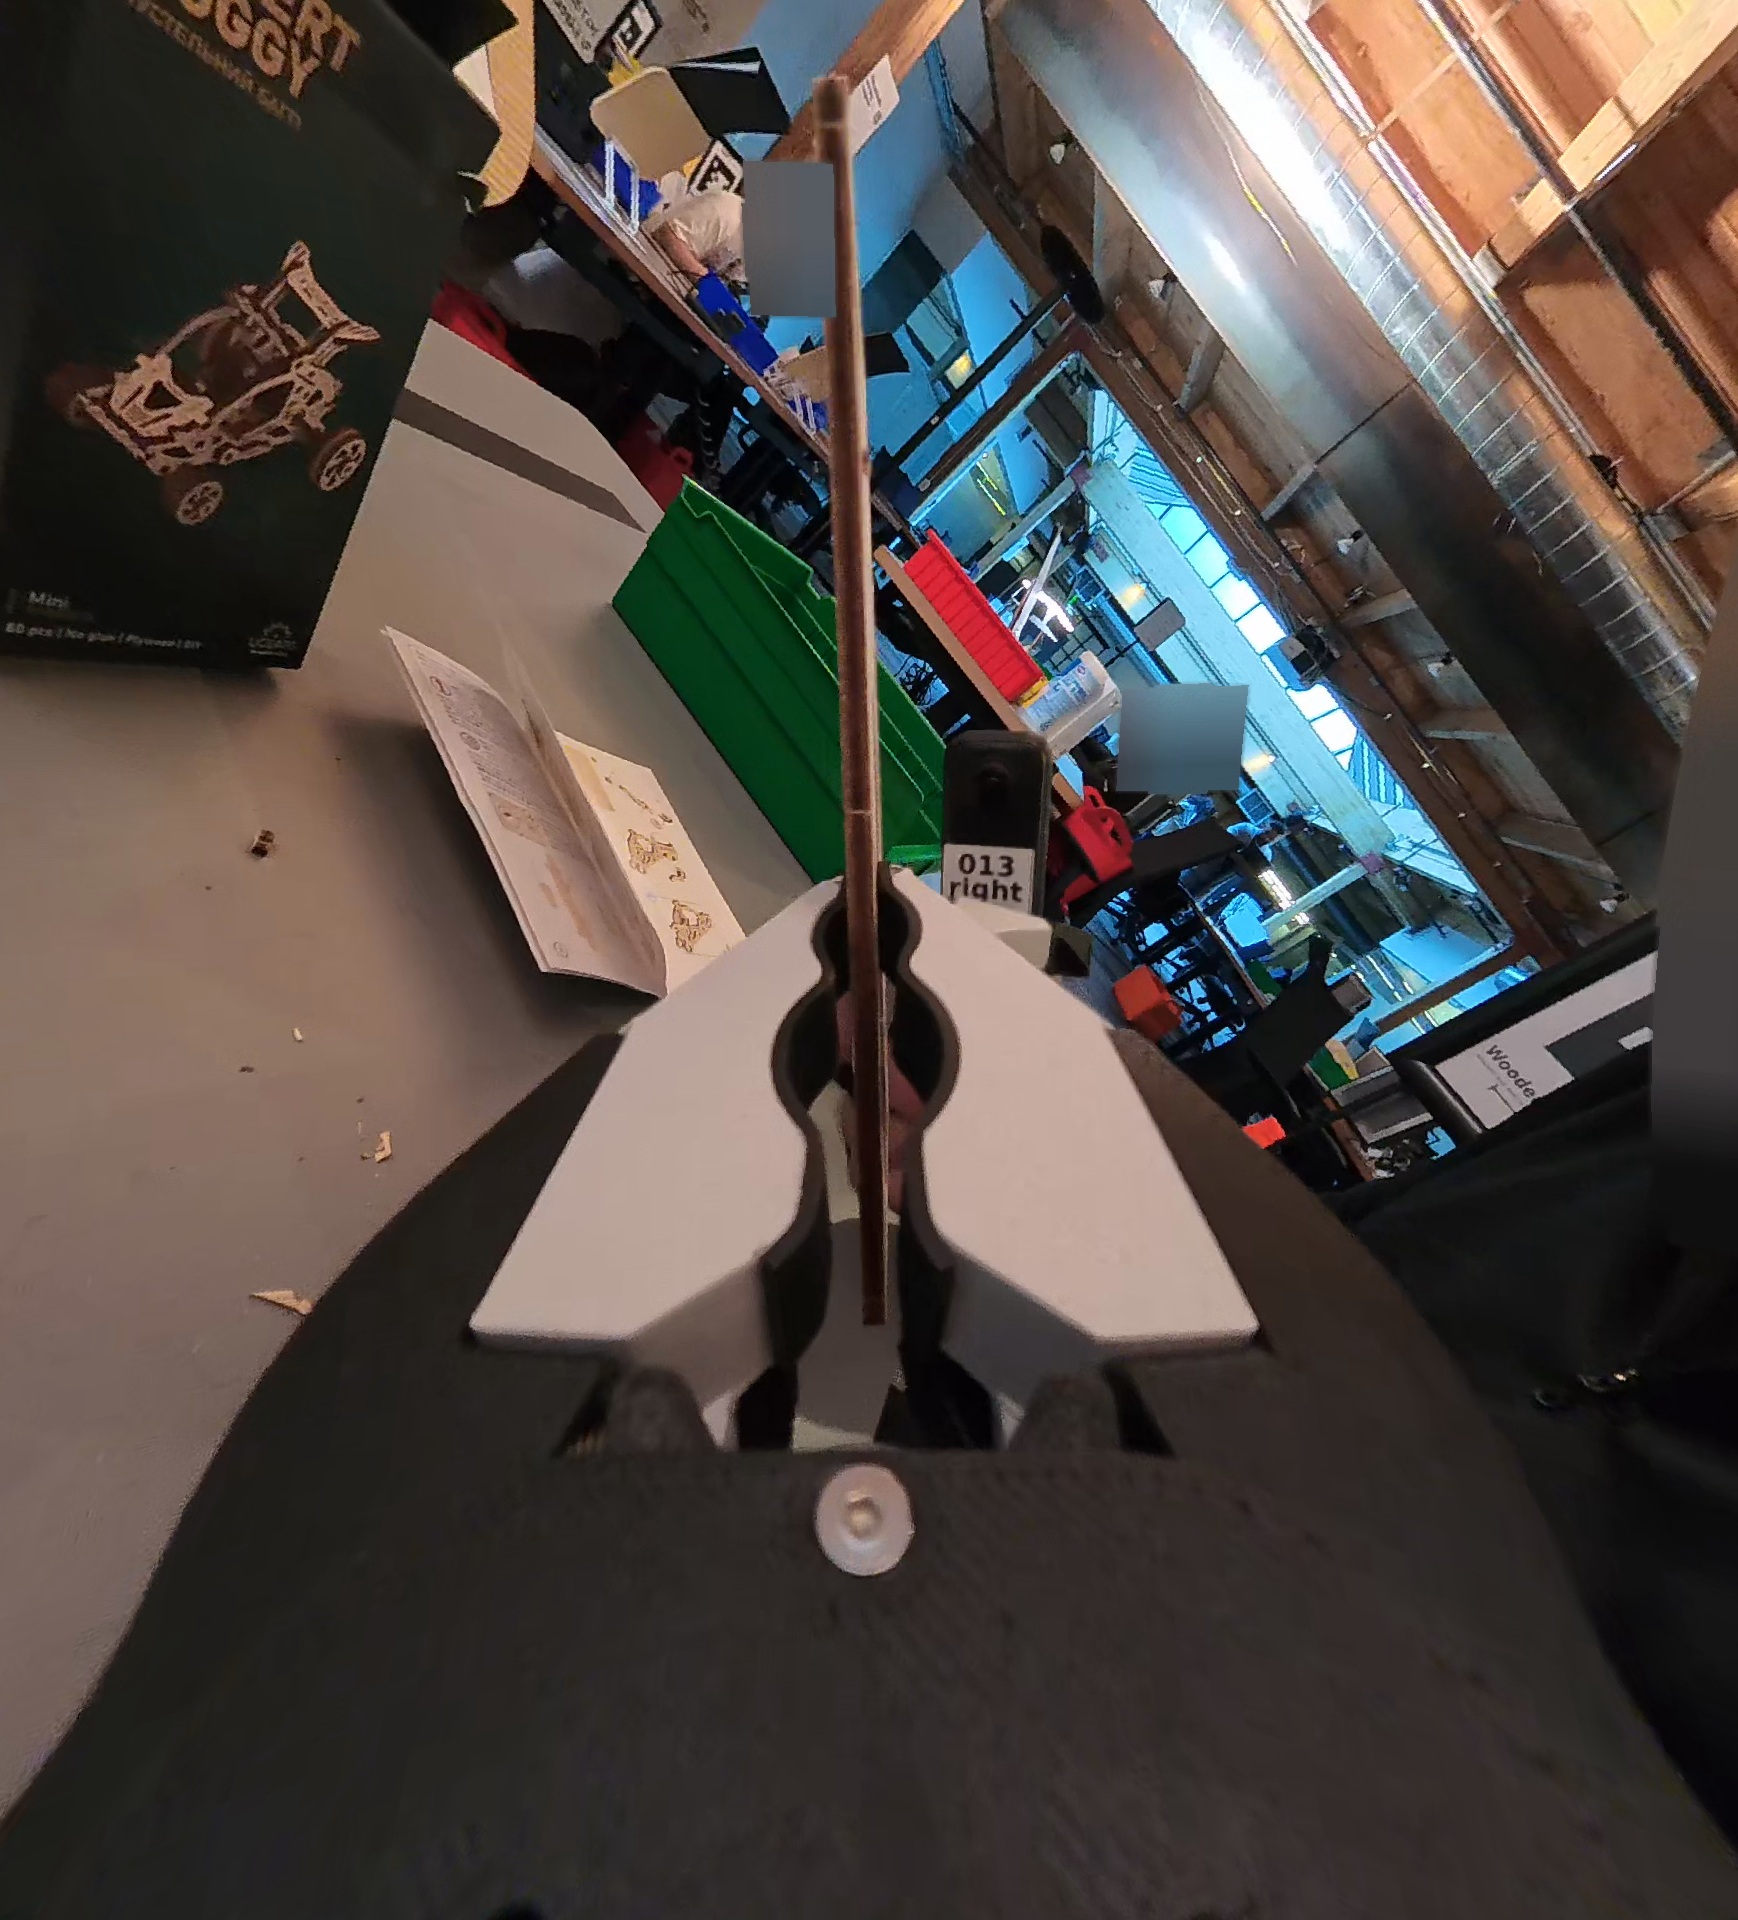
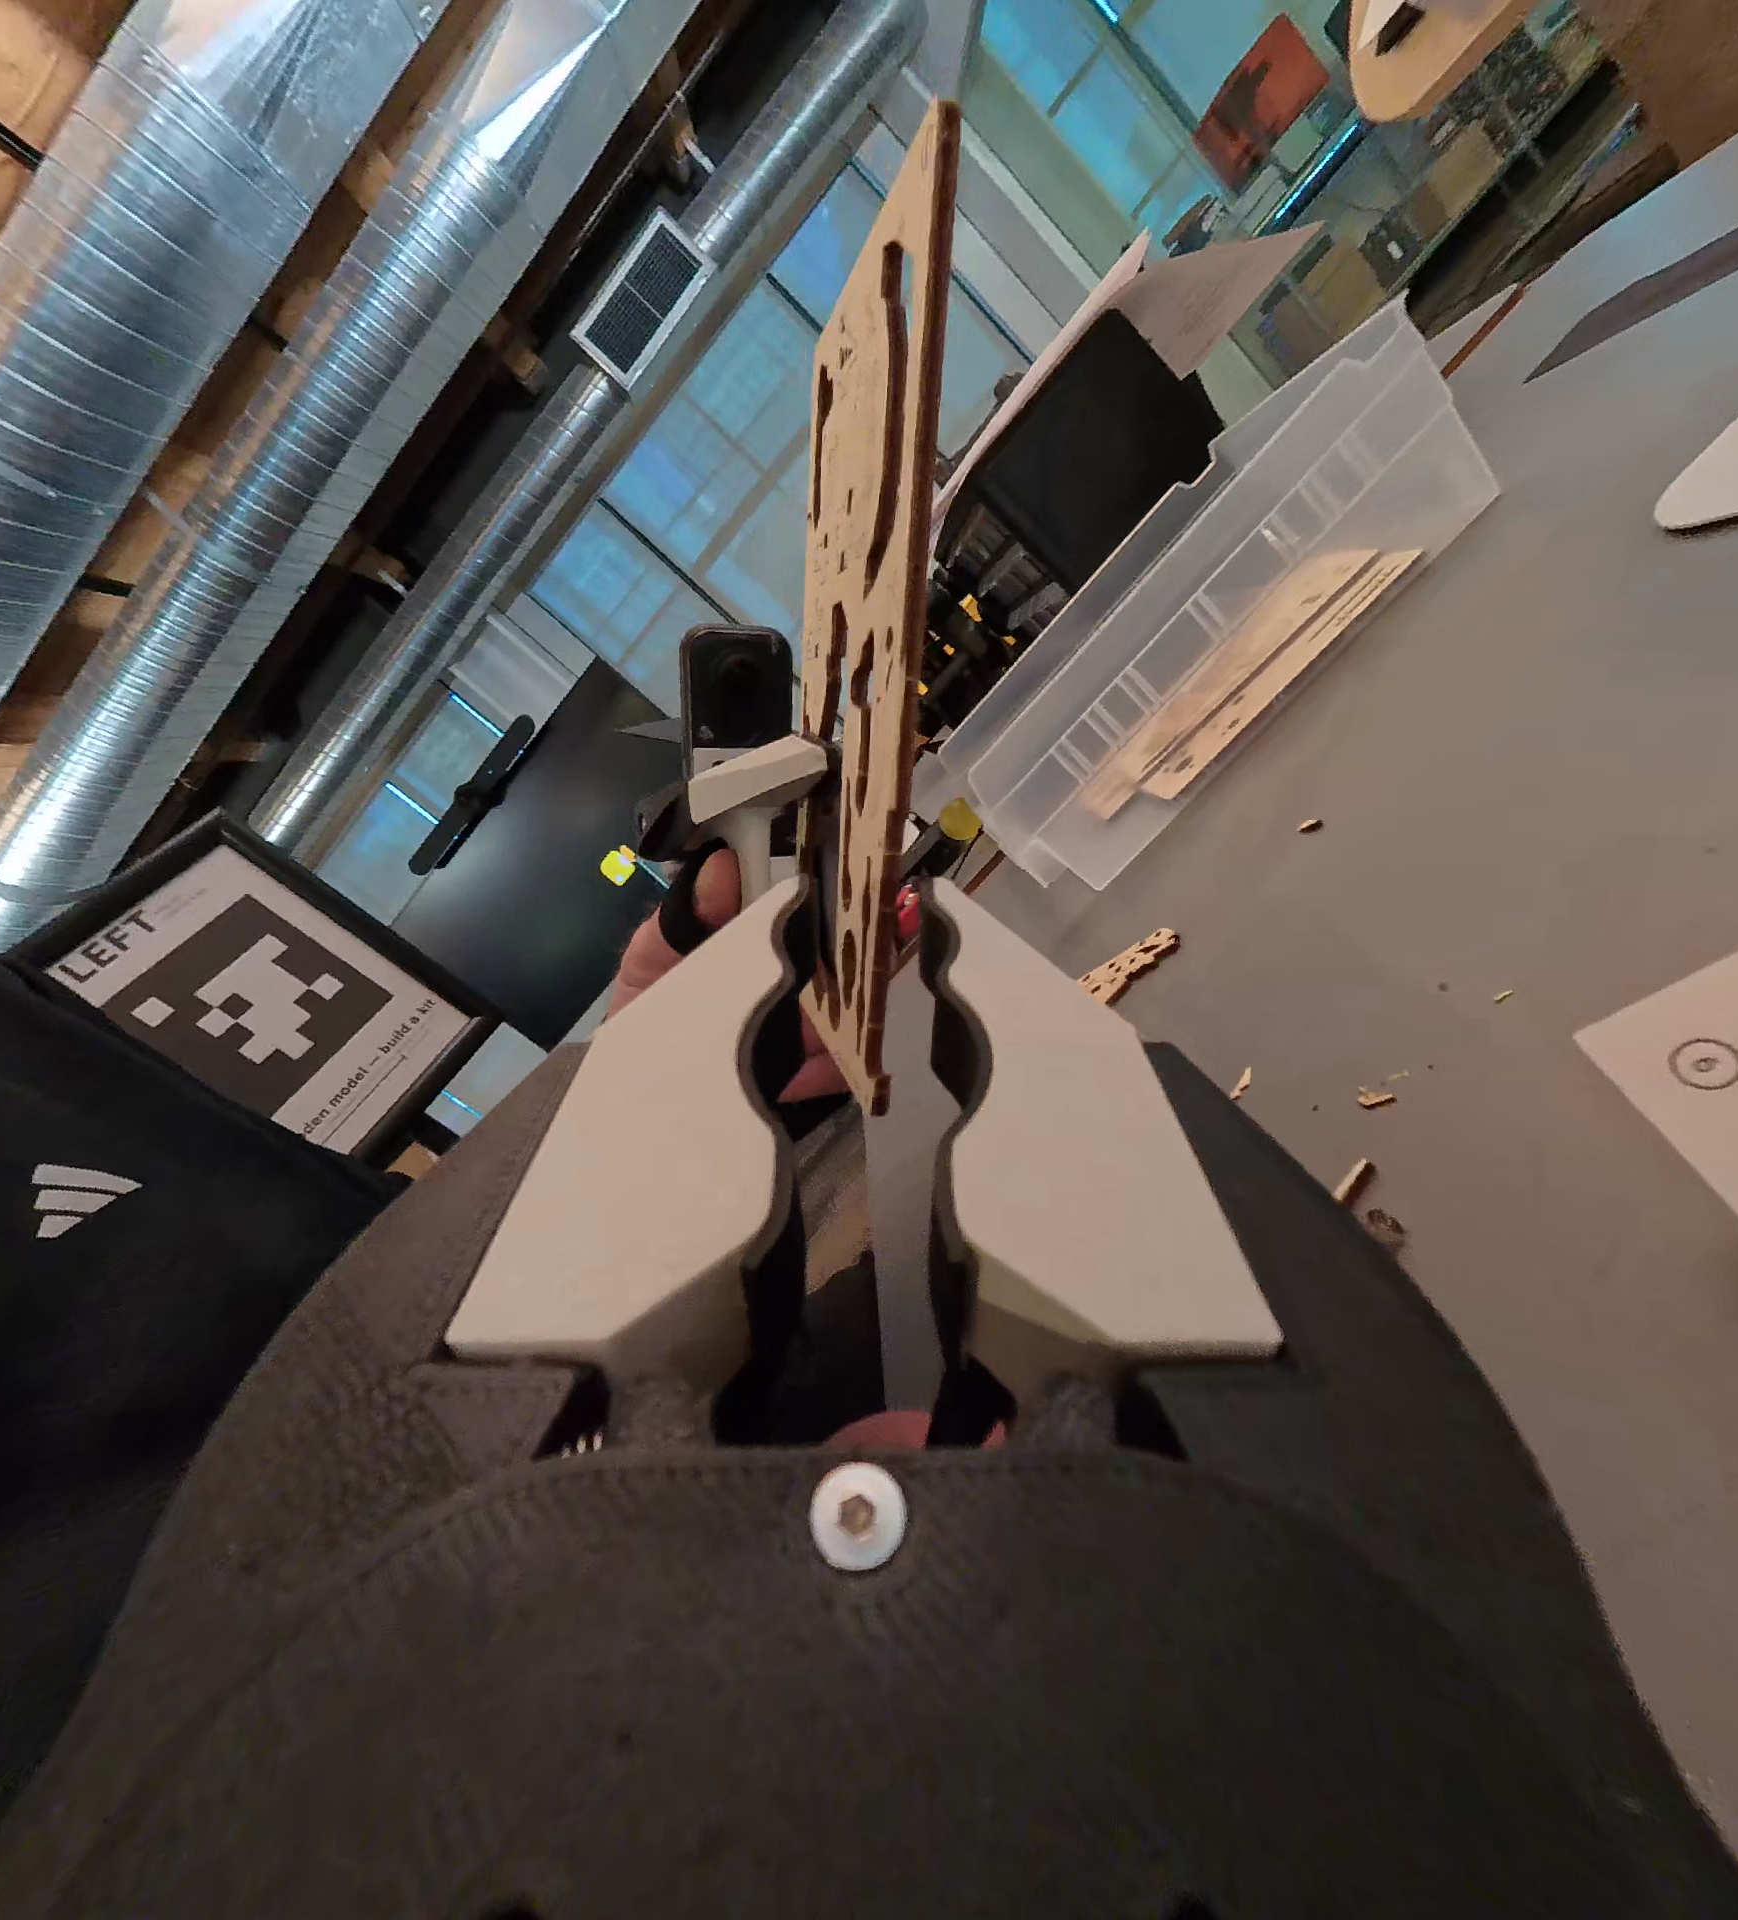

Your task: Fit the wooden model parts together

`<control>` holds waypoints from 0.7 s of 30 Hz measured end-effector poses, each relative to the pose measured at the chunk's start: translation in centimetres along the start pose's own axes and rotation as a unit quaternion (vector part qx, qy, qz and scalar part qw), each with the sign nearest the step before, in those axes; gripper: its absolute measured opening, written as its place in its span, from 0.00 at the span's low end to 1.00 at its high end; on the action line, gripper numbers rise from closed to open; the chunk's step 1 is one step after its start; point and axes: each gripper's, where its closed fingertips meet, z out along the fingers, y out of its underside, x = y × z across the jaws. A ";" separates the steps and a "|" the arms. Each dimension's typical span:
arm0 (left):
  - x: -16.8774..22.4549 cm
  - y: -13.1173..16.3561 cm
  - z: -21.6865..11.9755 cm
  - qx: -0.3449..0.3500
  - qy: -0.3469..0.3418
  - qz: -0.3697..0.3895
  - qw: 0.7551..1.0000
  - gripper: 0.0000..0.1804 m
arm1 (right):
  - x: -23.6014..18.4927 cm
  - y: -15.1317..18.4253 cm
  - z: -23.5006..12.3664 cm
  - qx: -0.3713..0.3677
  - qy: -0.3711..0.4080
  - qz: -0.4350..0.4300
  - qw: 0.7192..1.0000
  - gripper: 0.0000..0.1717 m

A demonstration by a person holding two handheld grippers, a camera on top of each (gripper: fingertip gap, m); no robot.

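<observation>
So the grey table [image 1: 117, 935] is the biggest thing here, with the dark kit box [image 1: 179, 312] standing at the back, a green bin [image 1: 740, 644] past the edge and a clear plastic bin [image 2: 1218, 623] with another wooden sheet lying in it. An instruction booklet [image 1: 574, 810] lies open near the middle, and wood crumbs [image 2: 1364, 1101] are scattered about (somebody's been popping parts out).

The task's thing is the laser-cut plywood sheet [image 2: 875, 520], held up in the air between both tools, well clear of the table. The left gripper [image 1: 870, 894] has its fingers closed flat on the sheet's lower edge, seen edge-on in its own view. The right gripper [image 2: 860, 914] has its fingers narrow but parted: the sheet stands between them with a visible gap on the right side, so I wouldn't call that a hold.

My read: this looks like handing or re-gripping the sheet, before any fitting happens. Next move probably needs the right fingers to pinch a cut part or a new spot on the sheet while the left keeps it steady. Thin ply snaps easily, so go gently.
</observation>
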 end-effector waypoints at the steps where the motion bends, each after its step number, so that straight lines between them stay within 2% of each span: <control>1: 0.0 0.0 0.0 -0.001 0.001 -0.001 1.000 0.00 | 0.1 -0.2 0.0 0.003 0.003 -0.003 1.000 0.09; 6: 0.3 0.3 0.1 -0.002 0.012 -0.017 1.000 0.00 | 0.0 -0.9 0.3 0.003 0.004 -0.008 1.000 0.10; 9: 0.4 0.4 0.1 -0.001 0.017 -0.022 1.000 0.00 | -0.1 -0.7 0.7 -0.005 0.001 -0.016 1.000 0.02; 13: 0.4 0.6 0.0 -0.006 0.015 -0.019 1.000 0.00 | -0.3 -1.0 0.8 0.012 -0.015 0.001 1.000 0.01; 21: 0.5 -0.2 -0.7 0.014 0.011 -0.009 1.000 0.07 | -0.6 -1.0 0.9 0.021 -0.037 0.034 0.999 0.00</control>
